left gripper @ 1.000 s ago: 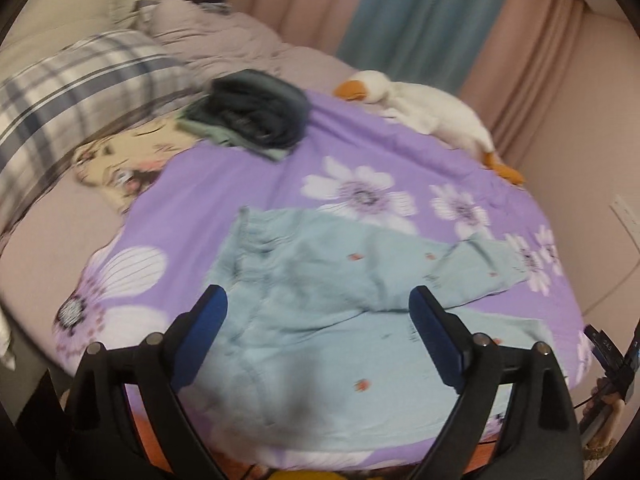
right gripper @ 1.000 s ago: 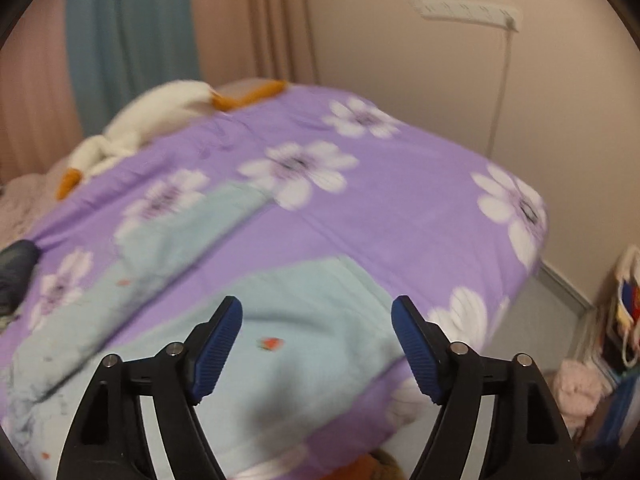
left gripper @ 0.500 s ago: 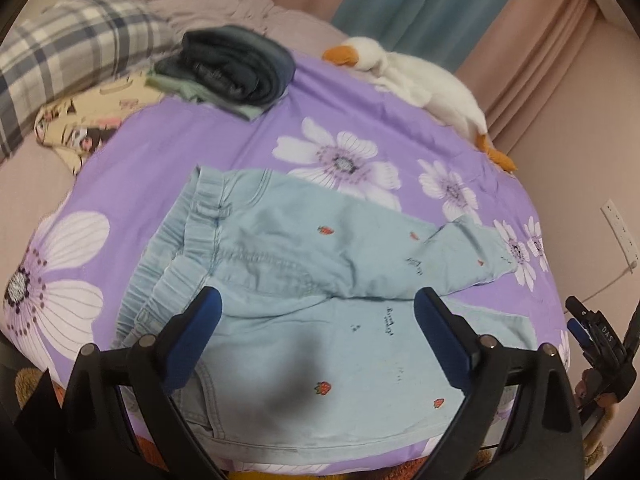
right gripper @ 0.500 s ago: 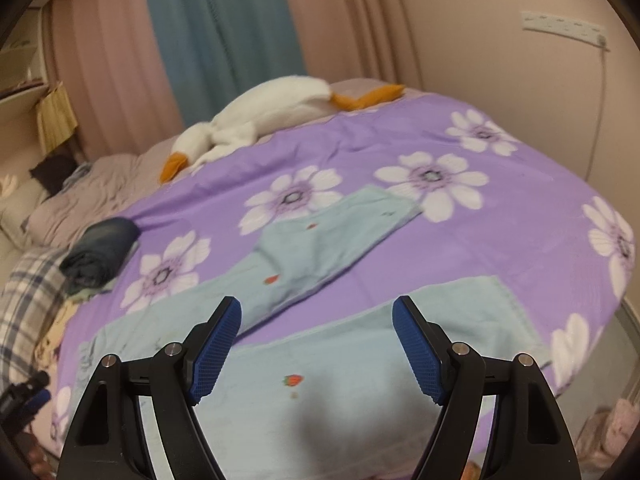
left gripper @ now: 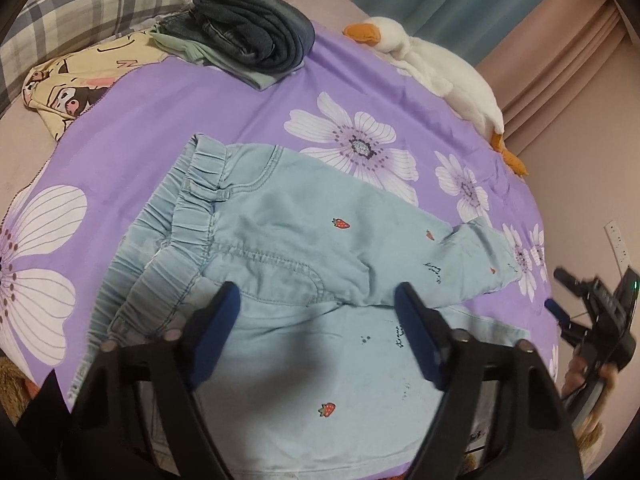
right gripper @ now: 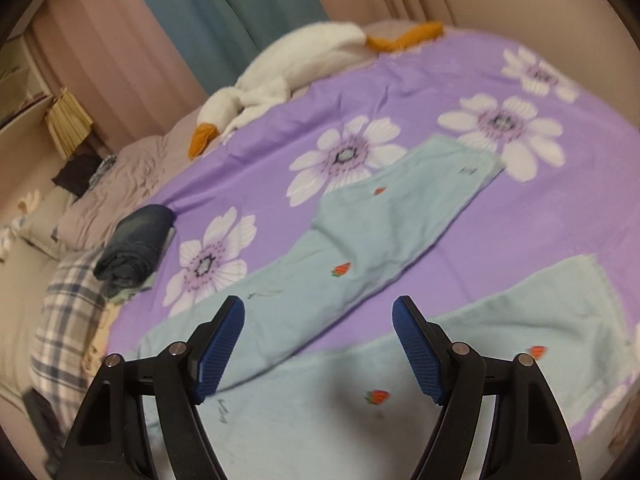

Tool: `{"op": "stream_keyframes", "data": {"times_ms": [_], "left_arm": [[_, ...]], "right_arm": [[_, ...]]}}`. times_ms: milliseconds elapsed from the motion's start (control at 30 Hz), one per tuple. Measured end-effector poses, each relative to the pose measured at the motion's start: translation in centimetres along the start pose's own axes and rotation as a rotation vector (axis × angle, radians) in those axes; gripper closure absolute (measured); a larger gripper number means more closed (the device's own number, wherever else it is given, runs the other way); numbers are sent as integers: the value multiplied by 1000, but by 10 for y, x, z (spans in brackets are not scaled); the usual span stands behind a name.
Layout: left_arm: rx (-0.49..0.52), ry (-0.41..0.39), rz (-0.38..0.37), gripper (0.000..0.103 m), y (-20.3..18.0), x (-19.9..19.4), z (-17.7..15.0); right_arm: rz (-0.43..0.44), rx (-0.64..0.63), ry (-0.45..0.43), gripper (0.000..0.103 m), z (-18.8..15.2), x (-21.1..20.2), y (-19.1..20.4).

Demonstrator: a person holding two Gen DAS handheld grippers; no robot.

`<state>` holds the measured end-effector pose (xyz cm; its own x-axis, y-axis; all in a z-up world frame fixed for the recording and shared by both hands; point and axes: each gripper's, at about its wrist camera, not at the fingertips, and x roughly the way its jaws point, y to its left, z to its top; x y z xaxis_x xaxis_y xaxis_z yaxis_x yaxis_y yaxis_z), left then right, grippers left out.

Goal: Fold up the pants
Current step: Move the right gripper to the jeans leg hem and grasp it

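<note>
L wrist: pants point(left gripper: 304, 240) waistband nr blanket point(left gripper: 168, 96) edge.

The light blue pants point(left gripper: 280, 248) lie flat on the purple flower blanket point(left gripper: 168, 120), with bare blanket on every side to reach in. A pile of dark folded clothes point(left gripper: 252, 36) sits far back, and a white toy goose point(left gripper: 440, 68) lies along the far edge. Both are well away from the pants.

Soft, dim indoor light falls evenly. A blurred shadow darkens the pants point(left gripper: 280, 376) under the left claw point(left gripper: 316, 328). Fisheye bending and black vignette crowd every corner; the right view is motion-smeared.
</note>
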<state>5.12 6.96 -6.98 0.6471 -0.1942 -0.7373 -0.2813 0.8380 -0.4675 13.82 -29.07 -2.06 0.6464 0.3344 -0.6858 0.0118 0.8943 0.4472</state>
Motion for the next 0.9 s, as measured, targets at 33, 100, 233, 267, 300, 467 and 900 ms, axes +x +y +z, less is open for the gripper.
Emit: {"op": "stream_keyframes", "data": {"times_ms": [33, 100, 233, 267, 300, 467, 900], "left_arm": [[-1, 4, 4, 42, 0, 2, 1], [-5, 23, 14, 52, -2, 9, 3], [-3, 48, 10, 55, -9, 17, 8], [0, 53, 15, 55, -10, 19, 9], [4, 58, 21, 55, -13, 21, 11], [24, 82, 62, 55, -22, 31, 18], [38, 103, 136, 53, -22, 41, 23]], "right_arm": [[6, 1, 10, 25, 5, 5, 3], [10, -6, 22, 25, 19, 17, 11], [-19, -39, 48, 29, 50, 44, 29], [-38, -41, 59, 29, 60, 55, 34], [-60, -32, 75, 29, 68, 67, 35], [-263, -5, 136, 29, 103, 133, 29], [-519, 6, 260, 74, 115, 222, -11]]}}
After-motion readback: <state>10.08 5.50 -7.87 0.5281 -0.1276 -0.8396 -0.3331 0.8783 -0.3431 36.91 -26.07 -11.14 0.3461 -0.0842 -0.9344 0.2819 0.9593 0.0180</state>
